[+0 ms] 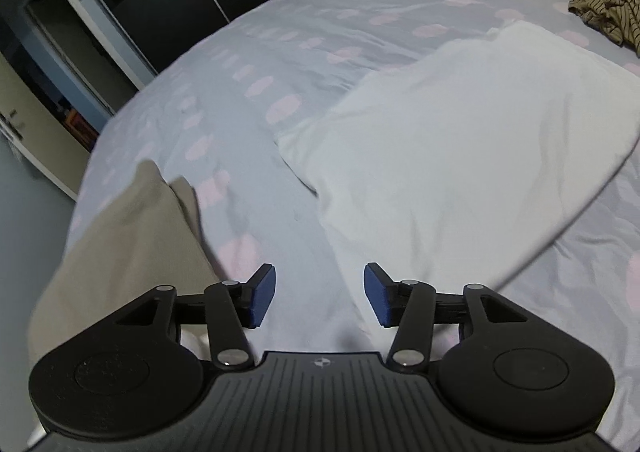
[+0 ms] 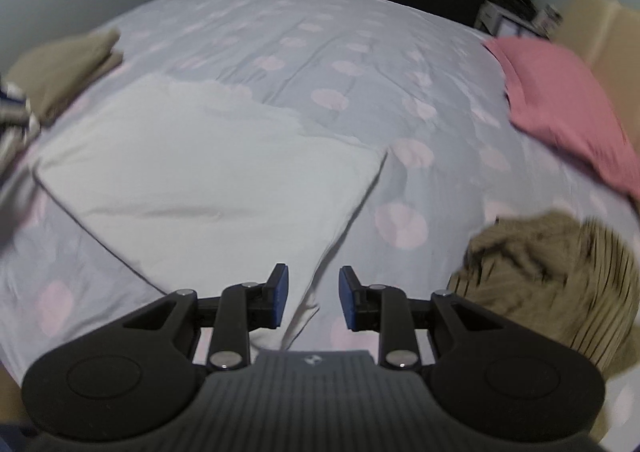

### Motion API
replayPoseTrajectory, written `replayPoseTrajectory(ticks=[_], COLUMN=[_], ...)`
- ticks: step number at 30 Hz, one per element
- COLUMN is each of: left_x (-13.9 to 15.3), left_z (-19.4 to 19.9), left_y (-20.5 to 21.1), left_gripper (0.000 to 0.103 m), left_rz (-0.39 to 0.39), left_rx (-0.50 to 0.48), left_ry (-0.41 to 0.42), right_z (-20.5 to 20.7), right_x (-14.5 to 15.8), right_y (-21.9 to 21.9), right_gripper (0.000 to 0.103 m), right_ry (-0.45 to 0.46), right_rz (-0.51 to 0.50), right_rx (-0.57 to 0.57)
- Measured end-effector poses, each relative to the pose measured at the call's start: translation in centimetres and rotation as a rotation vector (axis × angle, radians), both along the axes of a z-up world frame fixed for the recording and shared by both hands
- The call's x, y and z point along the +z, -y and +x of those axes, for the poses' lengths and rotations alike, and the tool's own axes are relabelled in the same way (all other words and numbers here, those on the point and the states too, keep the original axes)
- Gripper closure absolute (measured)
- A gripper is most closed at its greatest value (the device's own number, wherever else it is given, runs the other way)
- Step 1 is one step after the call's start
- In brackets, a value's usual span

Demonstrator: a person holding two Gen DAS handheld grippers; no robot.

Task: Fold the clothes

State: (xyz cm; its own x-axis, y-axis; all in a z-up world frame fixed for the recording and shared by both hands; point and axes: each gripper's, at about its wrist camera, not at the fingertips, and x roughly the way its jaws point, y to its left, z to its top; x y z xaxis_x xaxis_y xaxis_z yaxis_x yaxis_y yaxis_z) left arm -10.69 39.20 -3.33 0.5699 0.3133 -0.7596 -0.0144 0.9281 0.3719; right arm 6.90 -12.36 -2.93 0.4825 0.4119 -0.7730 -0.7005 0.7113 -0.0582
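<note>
Both tongs, left (image 1: 319, 295) and right (image 2: 313, 298), apart, empty. Folded white cotton garment (image 2: 208, 176) on bed (image 2: 320, 52): soft, light, limp. Pinch corner at 5 o'clock.

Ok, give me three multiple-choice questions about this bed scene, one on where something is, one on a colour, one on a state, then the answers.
1. Where does the crumpled striped garment lie in the right wrist view?
A. right of the white folded garment
B. on the pillow
C. on the floor

2. What colour is the pillow?
A. green
B. pink
C. black

3. How is the right hand-held gripper?
A. clamped on the white garment
C. gripping the pillow
B. open with nothing held

Answers:
1 A, it sits on the bedspread to the right of the white piece.
2 B, the pillowcase is plainly pink in both views.
3 B, its blue pads stand apart above the cloth and press on nothing.
</note>
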Motion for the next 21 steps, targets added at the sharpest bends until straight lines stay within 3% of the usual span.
replayPoseTrajectory(ticks=[6, 10, 17, 21], left_x=[-1.9, -2.9, -5.2, -6.3], left_z=[-0.4, -0.6, -0.9, -0.8], left_y=[1.3, 1.2, 0.4, 0.1], left_gripper=[0.052, 0.049, 0.048, 0.046], left_rz=[-0.032, -0.132, -0.166, -0.173], left_rx=[0.016, 0.084, 0.079, 0.086], left_ry=[-0.019, -0.005, -0.082, -0.105], right_z=[-0.7, 0.1, 1.5, 1.1], right_x=[-2.7, -4.1, -7.0, -8.6], right_y=[0.2, -0.2, -0.9, -1.7], right_gripper=[0.072, 0.072, 0.07, 0.057], right_ry=[-0.072, -0.118, -0.231, -0.247], right_rz=[0.037, 0.041, 0.036, -0.012], right_rx=[-0.049, -0.059, -0.066, -0.024])
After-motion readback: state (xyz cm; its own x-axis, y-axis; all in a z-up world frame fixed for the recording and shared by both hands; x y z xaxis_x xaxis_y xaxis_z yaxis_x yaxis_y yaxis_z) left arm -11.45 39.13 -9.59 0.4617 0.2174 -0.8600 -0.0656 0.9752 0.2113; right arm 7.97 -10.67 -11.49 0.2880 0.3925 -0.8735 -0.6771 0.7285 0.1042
